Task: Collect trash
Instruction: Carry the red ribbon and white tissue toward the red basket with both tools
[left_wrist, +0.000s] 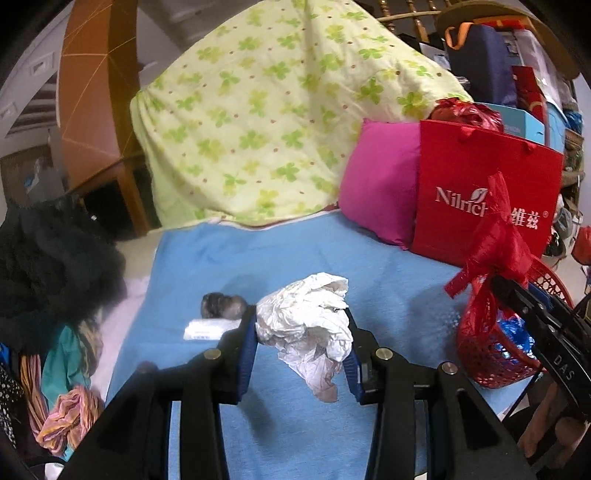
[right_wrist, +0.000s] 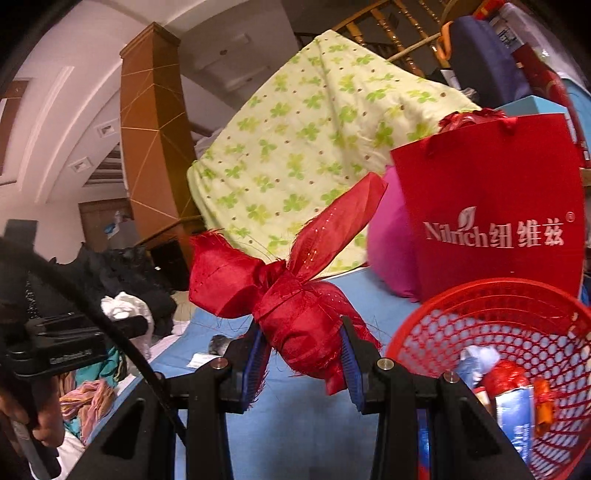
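- Two grippers each carry a piece of trash above the blue-covered bed (left_wrist: 388, 258), and both pieces sit clear of the bedding.
- The left gripper (left_wrist: 301, 334) is closed on a crumpled white paper wad (left_wrist: 308, 321); its blue pads press the wad from both sides, and a loose tail hangs below them.
- The right gripper (right_wrist: 304, 354) is clamped on a red ribbon bundle (right_wrist: 291, 291), a frayed, shiny cloth knotted into a bow with two wide ends flaring up and to the sides.
- The red plastic basket (right_wrist: 491, 295) stands near the right edge of the bed, just in front of the red Nilrich gift bag (right_wrist: 495, 206), and already holds a few wrappers.
- From the right gripper the basket lies just beside it to the right, so the right hand is the nearer one; the ribbon bundle probably needs only a short move sideways over the rim.
- From the left gripper the basket (left_wrist: 491, 354) lies well off to the right, with the right gripper's body and the ribbon bundle (left_wrist: 491, 240) between, so the paper wad likely has to wait or pass around them.
- Still on the bed near its left edge lie a small white label or packet (left_wrist: 207, 328) and a dark greyish clump (left_wrist: 221, 306), touching or nearly so; I cannot tell what the clump is.
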